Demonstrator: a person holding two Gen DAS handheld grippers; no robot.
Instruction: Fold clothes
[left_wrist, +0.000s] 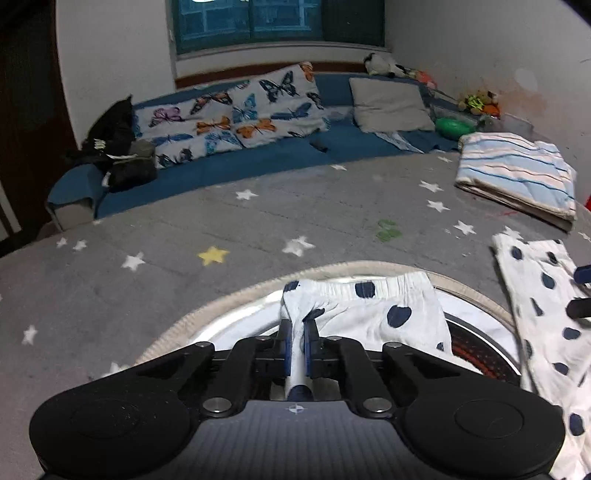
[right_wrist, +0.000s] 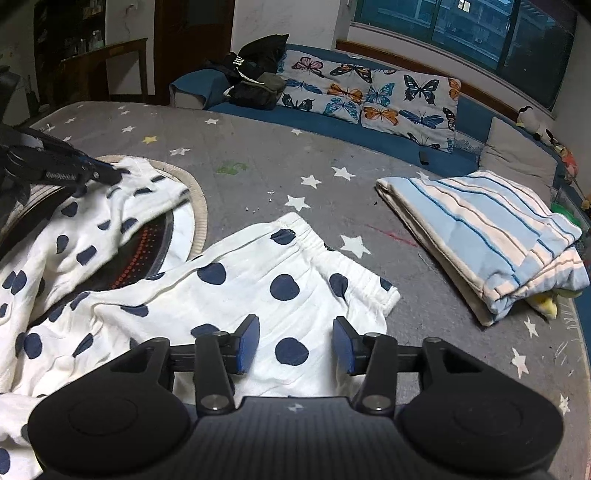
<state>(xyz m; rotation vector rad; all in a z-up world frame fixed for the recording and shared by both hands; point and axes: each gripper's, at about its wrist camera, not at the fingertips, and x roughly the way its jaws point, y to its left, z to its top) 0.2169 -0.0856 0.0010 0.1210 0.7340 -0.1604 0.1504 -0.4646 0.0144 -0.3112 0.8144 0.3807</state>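
White pants with dark blue dots (right_wrist: 236, 288) lie spread on the grey star-patterned mat (right_wrist: 258, 155), waistband away from me. One leg (left_wrist: 373, 314) drapes over a round rimmed object (left_wrist: 229, 306). My left gripper (left_wrist: 296, 332) is shut on a fold of that leg's edge; in the right wrist view it shows at the upper left (right_wrist: 107, 173). My right gripper (right_wrist: 295, 343) hovers open just over the other leg (left_wrist: 546, 317), nothing between its blue pads (right_wrist: 248, 341).
A folded blue-striped blanket (right_wrist: 491, 240) lies on the mat at the right. Behind runs a blue cushioned bench (left_wrist: 258, 162) with butterfly pillows (left_wrist: 236, 114), a grey pillow (left_wrist: 389, 105), a pile of dark clothes (left_wrist: 114, 147) and toys (left_wrist: 476, 101).
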